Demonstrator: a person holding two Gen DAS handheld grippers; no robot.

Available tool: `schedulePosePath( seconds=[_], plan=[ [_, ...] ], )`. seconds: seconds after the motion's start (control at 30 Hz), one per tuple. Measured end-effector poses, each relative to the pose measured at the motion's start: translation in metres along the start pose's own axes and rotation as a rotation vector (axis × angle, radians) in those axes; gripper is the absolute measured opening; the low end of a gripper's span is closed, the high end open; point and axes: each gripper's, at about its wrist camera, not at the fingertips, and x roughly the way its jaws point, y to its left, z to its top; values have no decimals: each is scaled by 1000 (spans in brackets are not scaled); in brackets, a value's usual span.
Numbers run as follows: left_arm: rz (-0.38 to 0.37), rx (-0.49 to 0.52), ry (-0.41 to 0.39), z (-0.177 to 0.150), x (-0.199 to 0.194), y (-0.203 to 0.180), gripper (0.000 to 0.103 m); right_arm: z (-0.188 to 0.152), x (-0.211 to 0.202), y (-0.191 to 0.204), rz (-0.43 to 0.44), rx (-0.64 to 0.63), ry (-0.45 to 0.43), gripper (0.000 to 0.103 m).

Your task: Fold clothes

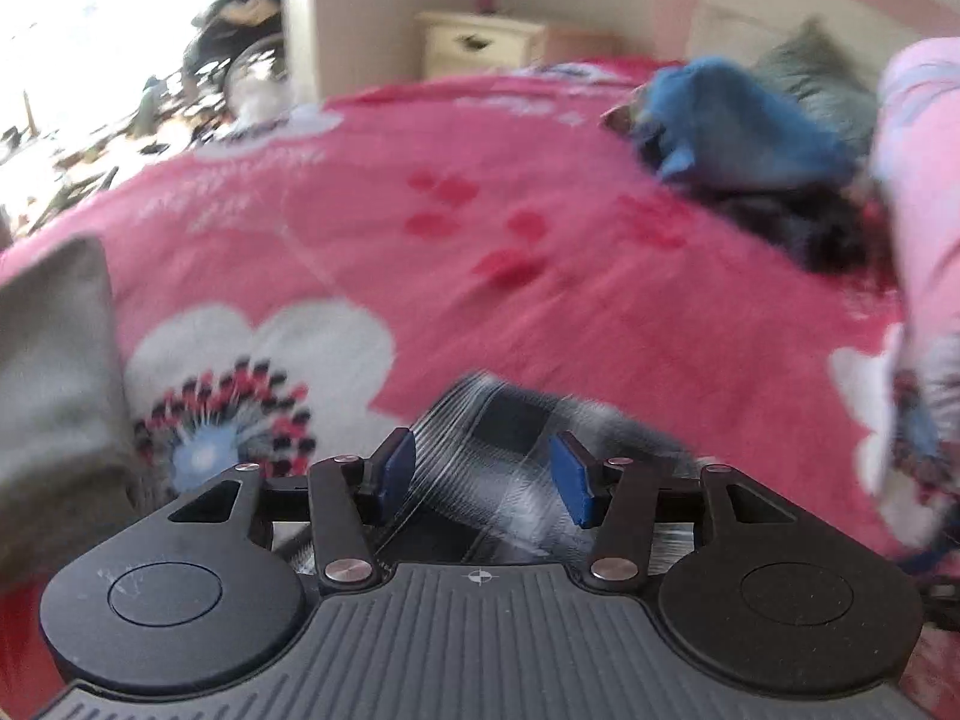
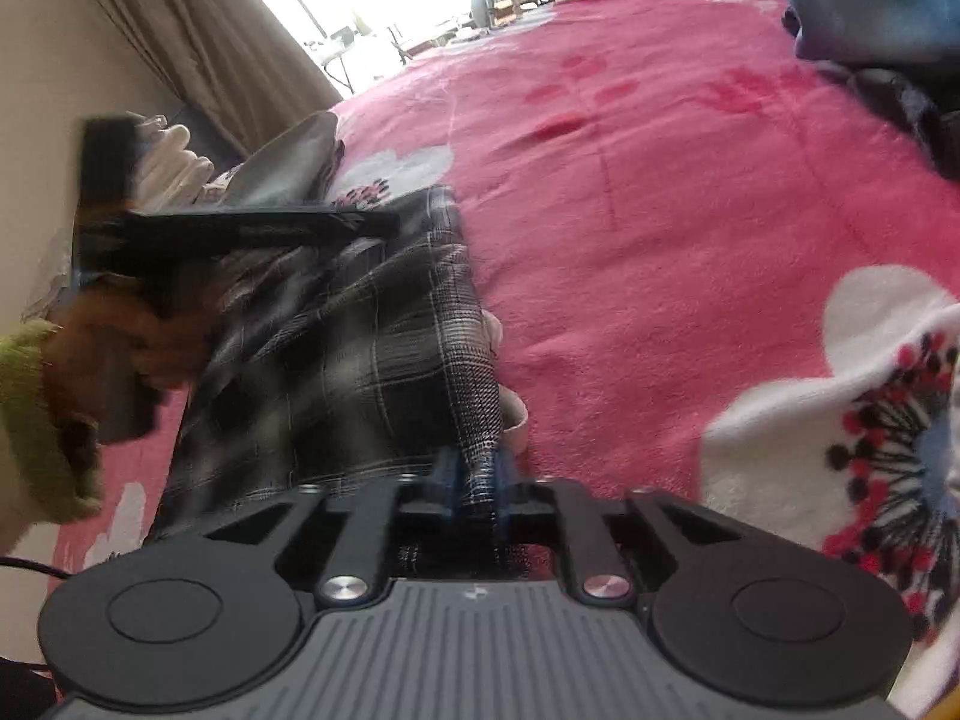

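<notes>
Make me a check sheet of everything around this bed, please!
Surface: pink floral blanket covering the bed.
Job's things: black-and-white plaid garment, partly lifted.
Clutter: blue clothes pile; grey folded cloth.
Grippers: right hand-held gripper shut on the plaid garment's edge; left hand-held gripper jaws apart, plaid cloth between them, pads not pressing.
Cables: thin black cable at the left edge.
Surroundings: cream nightstand, beige curtain, bright window.

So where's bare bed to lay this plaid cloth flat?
The free patch is the pink middle of the blanket, between the grey cloth and the blue pile. It is crowded around that pile and at the pink garment.
</notes>
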Motion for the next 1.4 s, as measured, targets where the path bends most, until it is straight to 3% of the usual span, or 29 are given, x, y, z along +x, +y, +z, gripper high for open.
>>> schedulePosePath(
  seconds=[0.2, 0.37, 0.5, 0.57, 0.67, 0.77, 0.87, 0.97, 1.07, 1.23, 1.33, 1.4],
  plan=[
    [24, -142, 29, -9, 15, 31, 52, -7, -9, -5, -48, -2, 0, 2],
    [49, -94, 20, -9, 17, 26, 55, -16, -1, -18, -88, 15, 26, 0],
    [51, -86, 27, -7, 20, 25, 55, -13, -4, -4, -133, -67, 21, 2],
    [59, -38, 46, 0, 17, 23, 55, -12, -12, 4, -170, -115, -5, 7],
    [108, 132, 63, 15, -6, 17, 54, -10, -34, 23, -215, -212, -85, 7],
    [132, 287, 63, 26, -45, 17, 54, -4, -45, 46, -104, -289, -146, 7],
    [124, 338, 111, 22, -88, 25, 54, -2, -30, 79, 22, -386, -133, 7],
    [93, 281, 218, -1, -118, 37, 54, -8, -1, 109, 89, -463, -82, 7],
    [49, 179, 321, -46, -140, 45, 54, -35, 27, 113, 54, -479, 35, 7],
    [-34, 180, 269, -126, -179, 22, 54, -60, 18, 111, 37, -472, 151, 7],
    [-65, 243, 209, -150, -193, -1, 54, -59, 3, 127, 18, -601, 98, 7],
    [-44, 264, 150, -160, -193, -15, 54, -56, -1, 141, 13, -670, 69, 7]
  ],
)
